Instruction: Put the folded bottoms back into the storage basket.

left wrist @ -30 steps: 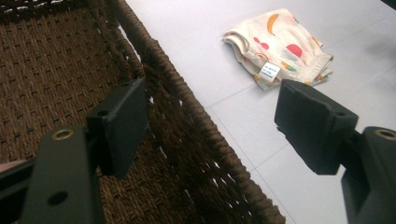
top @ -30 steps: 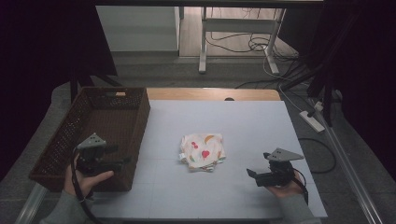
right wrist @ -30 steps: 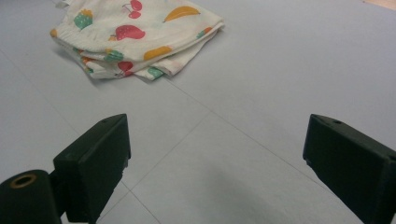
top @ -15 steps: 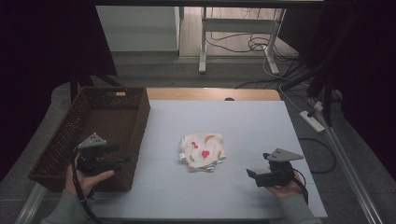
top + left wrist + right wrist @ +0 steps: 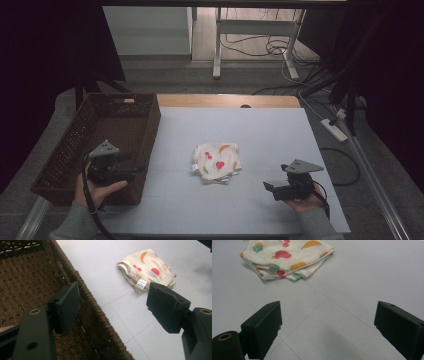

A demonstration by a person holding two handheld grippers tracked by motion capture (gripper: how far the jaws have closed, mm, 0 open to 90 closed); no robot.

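Note:
A folded cream cloth (image 5: 216,162) printed with coloured fruit lies in the middle of the pale table (image 5: 265,130). My left gripper (image 5: 139,170) hovers open over the near right corner of the brown wicker basket (image 5: 152,120), its jaws pointing right toward the cloth. In the left gripper view the left gripper (image 5: 113,302) straddles the basket rim (image 5: 87,305), with the cloth (image 5: 147,270) farther ahead. My right gripper (image 5: 267,189) is open near the table's front right and points left. In the right gripper view the right gripper (image 5: 329,315) holds nothing, and the cloth (image 5: 287,257) lies ahead to its left.
The basket's woven floor (image 5: 25,282) holds nothing that I can see. A wooden strip (image 5: 230,101) runs along the table's far edge. Cables and a power strip (image 5: 334,129) lie on the floor to the right, beyond the table.

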